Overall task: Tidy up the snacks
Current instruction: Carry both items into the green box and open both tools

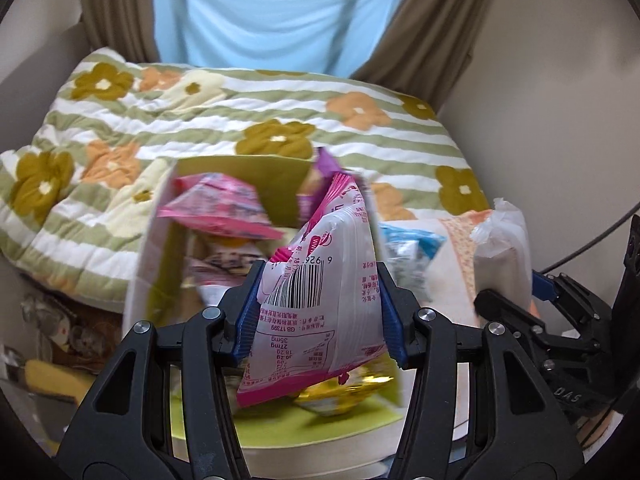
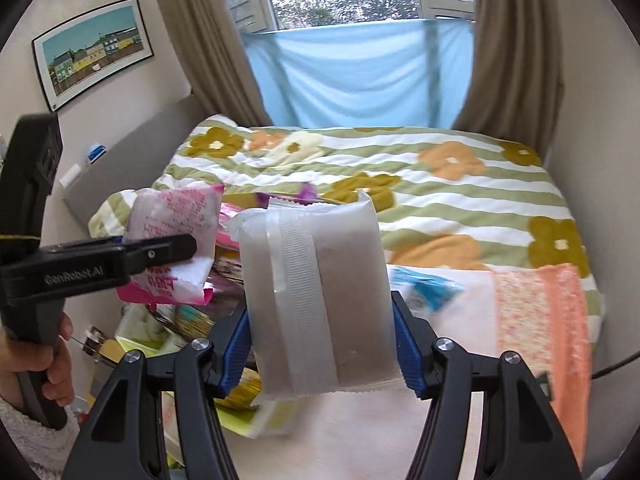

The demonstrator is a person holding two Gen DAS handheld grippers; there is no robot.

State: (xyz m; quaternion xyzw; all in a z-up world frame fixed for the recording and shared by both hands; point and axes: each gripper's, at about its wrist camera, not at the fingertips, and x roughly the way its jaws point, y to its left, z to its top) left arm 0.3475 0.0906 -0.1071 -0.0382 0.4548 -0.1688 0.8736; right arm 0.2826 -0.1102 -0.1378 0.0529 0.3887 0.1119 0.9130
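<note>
The left tool (image 1: 320,308) is clenched on a pink-and-white snack packet (image 1: 320,280), barcode side facing the camera, held above an open cardboard box (image 1: 160,248) with a green lining. Inside the box lie another pink packet (image 1: 224,208), a purple wrapper (image 1: 324,162) and a gold-wrapped snack (image 1: 340,394) near its front edge. The right tool (image 2: 322,344) grips a translucent white packet (image 2: 316,300) with brownish contents, its 2 blue-padded fingers (image 2: 404,344) pressed on either side, held upright just to the right of the box. A blue-and-white packet (image 2: 428,286) rests beside it on a pale cloth with an orange border (image 2: 540,320). Behind lies a bed with a green-striped floral quilt (image 2: 440,192), a blue sheet (image 2: 360,72) across the window and brown curtains (image 2: 512,40). A framed picture (image 2: 94,50) hangs on the wall at left.
</note>
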